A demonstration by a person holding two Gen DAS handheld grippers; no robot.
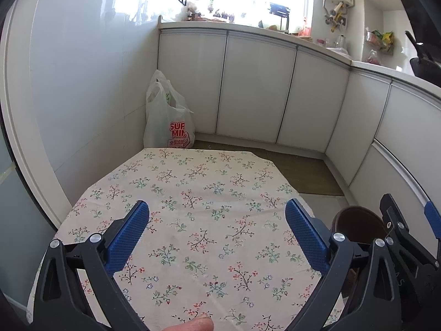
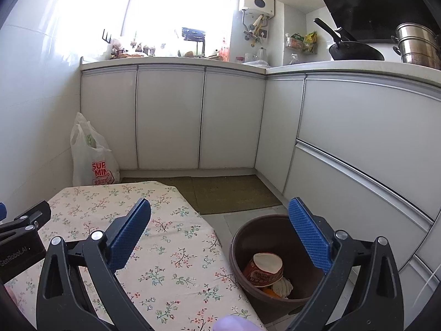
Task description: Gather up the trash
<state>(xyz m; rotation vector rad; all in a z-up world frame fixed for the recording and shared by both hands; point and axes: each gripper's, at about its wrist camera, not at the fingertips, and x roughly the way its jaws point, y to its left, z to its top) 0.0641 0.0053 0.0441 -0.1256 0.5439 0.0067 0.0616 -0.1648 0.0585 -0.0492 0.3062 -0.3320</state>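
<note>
Both my grippers, left (image 1: 217, 222) and right (image 2: 219, 220), hang wide and empty over the bare surface (image 1: 193, 182), while the trash, a light crushable cup (image 2: 263, 269) best pinched at its rim, already lies in the bin (image 2: 239, 242).

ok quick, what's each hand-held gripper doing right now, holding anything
Left hand-held gripper: open, holding nothing, over the floral tablecloth.
Right hand-held gripper: open, holding nothing, near the brown bin.

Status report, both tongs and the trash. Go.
Left tongs open, empty, over floral tablecloth. Right tongs open, empty. Cup and scraps in brown bin. Nothing blocking.
</note>
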